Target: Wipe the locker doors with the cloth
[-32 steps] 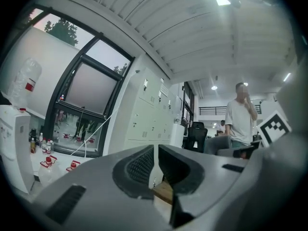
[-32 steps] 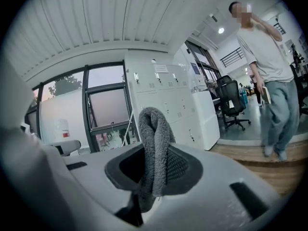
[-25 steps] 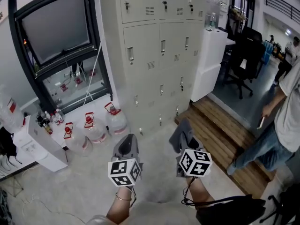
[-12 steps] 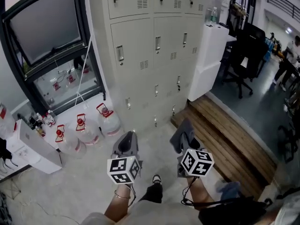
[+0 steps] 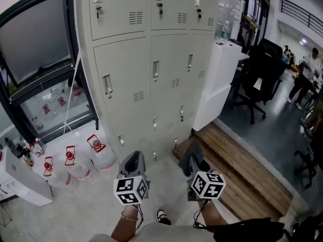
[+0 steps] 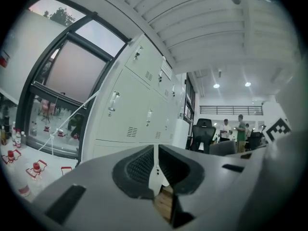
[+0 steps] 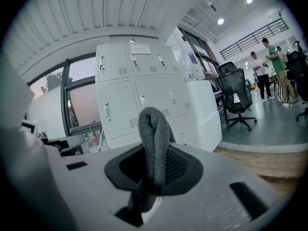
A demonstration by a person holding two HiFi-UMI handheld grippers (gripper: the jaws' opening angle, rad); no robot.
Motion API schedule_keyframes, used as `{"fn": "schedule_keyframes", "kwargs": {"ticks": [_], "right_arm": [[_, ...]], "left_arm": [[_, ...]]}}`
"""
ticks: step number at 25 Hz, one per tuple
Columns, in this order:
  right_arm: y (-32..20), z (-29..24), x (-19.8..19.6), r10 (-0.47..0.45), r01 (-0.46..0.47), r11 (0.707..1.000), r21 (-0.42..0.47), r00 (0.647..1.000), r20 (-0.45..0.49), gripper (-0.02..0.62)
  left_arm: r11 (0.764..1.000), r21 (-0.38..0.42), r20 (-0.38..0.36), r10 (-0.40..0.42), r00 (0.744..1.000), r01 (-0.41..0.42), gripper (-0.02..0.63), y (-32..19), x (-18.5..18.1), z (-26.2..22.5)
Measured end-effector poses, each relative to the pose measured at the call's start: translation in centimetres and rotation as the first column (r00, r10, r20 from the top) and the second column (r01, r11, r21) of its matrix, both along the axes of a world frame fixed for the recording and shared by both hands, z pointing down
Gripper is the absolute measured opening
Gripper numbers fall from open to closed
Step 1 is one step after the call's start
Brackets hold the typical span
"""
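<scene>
Pale grey metal lockers (image 5: 151,74) are standing ahead in three columns, doors flat with slotted vents and upright handles. Three clear water jugs (image 5: 98,153) with red caps are sitting on the floor at left under a dark-framed window (image 5: 35,49). A wooden step (image 5: 242,170), white cabinet (image 5: 214,79) and black office chair (image 5: 257,69) are flanking on the right. The left gripper (image 6: 156,165) is holding nothing, jaws pressed nearly together. The right gripper (image 7: 156,170) is pinching a fuzzy grey cloth (image 7: 155,143), folded upright, well short of the doors.
</scene>
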State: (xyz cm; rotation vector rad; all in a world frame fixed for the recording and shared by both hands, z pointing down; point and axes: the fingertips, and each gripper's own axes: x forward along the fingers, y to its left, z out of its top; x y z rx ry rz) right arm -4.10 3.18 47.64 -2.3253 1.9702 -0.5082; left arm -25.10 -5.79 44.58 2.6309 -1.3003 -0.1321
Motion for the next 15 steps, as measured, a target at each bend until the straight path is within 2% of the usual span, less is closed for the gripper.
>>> {"fn": "schedule_keyframes", "kwargs": {"ticks": [5, 9, 12, 15], "right_arm": [[-7.9, -2.0, 4.7, -0.039, 0.04, 0.999, 0.022, 0.998, -0.045, 0.064], [-12.4, -2.3, 7.4, -0.034, 0.036, 0.999, 0.031, 0.998, -0.046, 0.064], [-15.2, -1.5, 9.1, -0.04, 0.041, 0.999, 0.012, 0.999, -0.032, 0.064], [-18.4, -1.0, 10.2, -0.072, 0.073, 0.997, 0.001, 0.997, -0.032, 0.064]], "left_arm": [[1.0, 0.009, -0.021, -0.023, 1.0, 0.023, 0.031, -7.4, 4.6, -1.1], [0.999, 0.002, -0.005, -0.033, 0.999, 0.033, 0.031, -11.4, 6.9, -1.0], [0.999, -0.003, 0.015, -0.044, 0.999, 0.044, 0.031, -13.5, 8.1, -0.6], [0.996, -0.009, 0.02, -0.088, 0.996, 0.089, 0.031, -15.6, 8.2, -0.2]]}}
